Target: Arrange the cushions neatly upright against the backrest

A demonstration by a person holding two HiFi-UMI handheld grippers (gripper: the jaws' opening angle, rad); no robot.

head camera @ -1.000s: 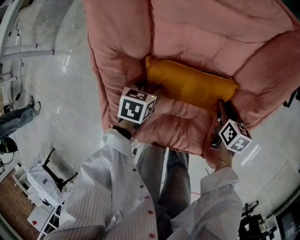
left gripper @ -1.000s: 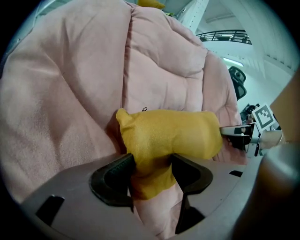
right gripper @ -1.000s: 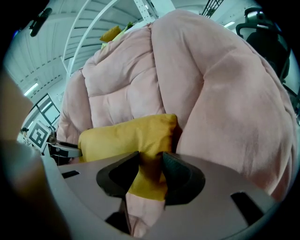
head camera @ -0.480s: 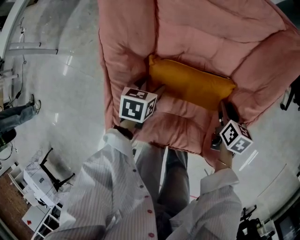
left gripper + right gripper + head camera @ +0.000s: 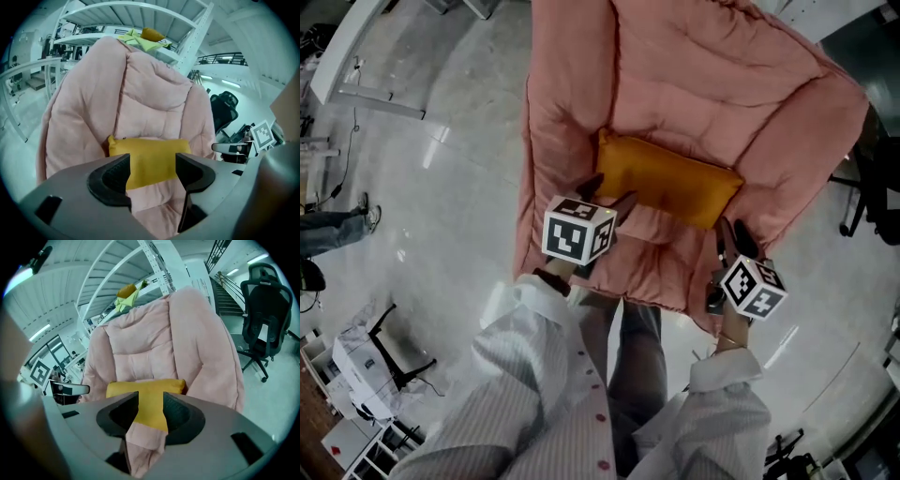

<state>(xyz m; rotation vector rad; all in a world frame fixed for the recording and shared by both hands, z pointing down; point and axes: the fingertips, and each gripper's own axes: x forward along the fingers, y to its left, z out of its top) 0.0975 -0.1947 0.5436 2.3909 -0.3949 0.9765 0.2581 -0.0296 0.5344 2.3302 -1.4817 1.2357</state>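
A yellow cushion [image 5: 670,180] stands on its long edge against the backrest of a pink padded armchair [image 5: 694,75]. My left gripper [image 5: 609,192] hovers over the seat in front of the cushion's left end, not touching it. Its jaws have just been opening and nothing is between them. Through them the left gripper view [image 5: 152,161] shows the cushion [image 5: 150,157] further off. My right gripper [image 5: 729,234] is over the seat's right front edge, open with a narrower gap. Its own view [image 5: 151,401] shows only the distant cushion [image 5: 145,390] and pink seat.
A black office chair [image 5: 265,310] stands right of the armchair. White shelving [image 5: 187,33] with a yellow bundle [image 5: 145,37] rises behind the backrest. My legs [image 5: 633,347] are at the seat's front edge. Another person's legs [image 5: 333,234] are at far left on the grey floor.
Both grippers have lifted and drawn back from the cushion. The left one has left the cushion's left corner with its jaws wider. The cushion stays against the backrest.
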